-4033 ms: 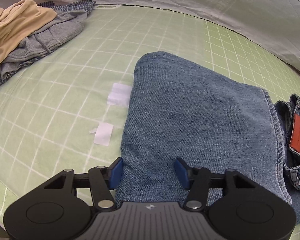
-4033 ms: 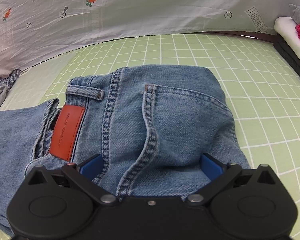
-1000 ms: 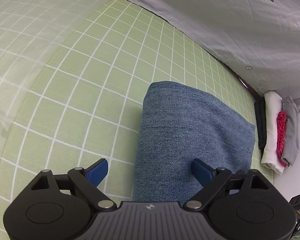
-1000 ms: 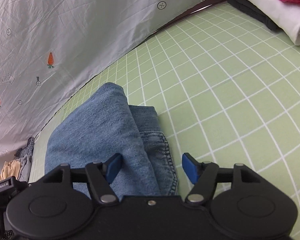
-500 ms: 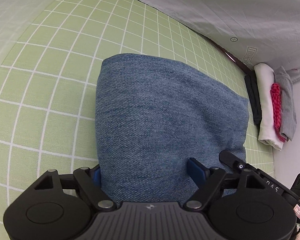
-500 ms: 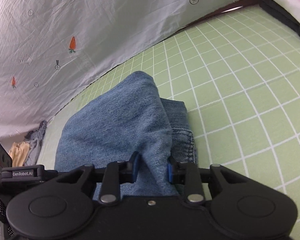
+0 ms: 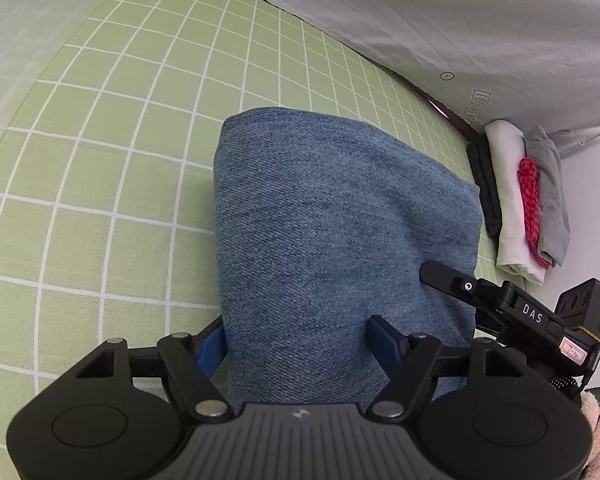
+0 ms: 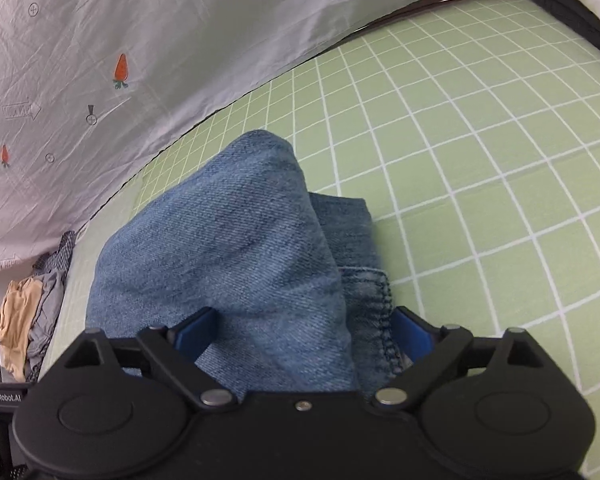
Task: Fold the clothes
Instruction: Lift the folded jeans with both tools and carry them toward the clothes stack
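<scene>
A pair of blue jeans [image 7: 332, 216], folded into a thick bundle, lies on the green checked sheet [image 7: 112, 140]. My left gripper [image 7: 300, 344] is open, with its blue pads on either side of the bundle's near end. In the right wrist view the same jeans [image 8: 228, 248] bulge up, with stitched seams showing on the right. My right gripper [image 8: 304, 332] is open, its jaws wide on either side of the denim. The right gripper's black arm [image 7: 500, 304] shows at the bundle's right edge in the left wrist view.
A stack of folded clothes [image 7: 520, 200], white, red, grey and black, sits at the sheet's far right edge. A heap of unfolded beige and grey clothes [image 8: 28, 316] lies at the far left. A grey printed cloth [image 8: 120, 60] hangs behind the sheet.
My right gripper was closed on the denim half a second ago and has opened wide. My left gripper stays open around the bundle. The jeans have settled on the sheet.
</scene>
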Motion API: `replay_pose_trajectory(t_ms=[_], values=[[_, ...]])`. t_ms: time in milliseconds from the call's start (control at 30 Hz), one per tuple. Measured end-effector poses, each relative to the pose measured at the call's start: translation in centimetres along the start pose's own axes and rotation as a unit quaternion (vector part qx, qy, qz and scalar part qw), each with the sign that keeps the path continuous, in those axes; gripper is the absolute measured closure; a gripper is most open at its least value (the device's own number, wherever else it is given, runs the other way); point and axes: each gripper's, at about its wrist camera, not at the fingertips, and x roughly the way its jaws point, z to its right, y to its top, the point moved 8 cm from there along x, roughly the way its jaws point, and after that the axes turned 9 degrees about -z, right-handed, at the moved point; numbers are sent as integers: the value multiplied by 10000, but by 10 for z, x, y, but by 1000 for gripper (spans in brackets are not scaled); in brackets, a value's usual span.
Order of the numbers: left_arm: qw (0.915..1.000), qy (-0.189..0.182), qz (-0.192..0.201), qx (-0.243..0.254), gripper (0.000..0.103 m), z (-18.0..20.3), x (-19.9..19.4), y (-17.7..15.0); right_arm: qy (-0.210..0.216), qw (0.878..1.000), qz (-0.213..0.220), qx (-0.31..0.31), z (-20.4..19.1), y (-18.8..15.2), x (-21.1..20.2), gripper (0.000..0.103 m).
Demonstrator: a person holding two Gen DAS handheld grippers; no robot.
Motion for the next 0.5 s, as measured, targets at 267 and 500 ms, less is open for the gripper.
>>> replay_pose_trajectory(t_ms=[267, 500], values=[[9995, -207, -172, 163, 20, 1, 13, 2, 688, 9976, 24, 97, -7, -13, 2, 32], [9990, 14, -44, 440, 40, 6, -3, -7, 1067, 9865, 480, 1145, -20, -52, -17, 51]])
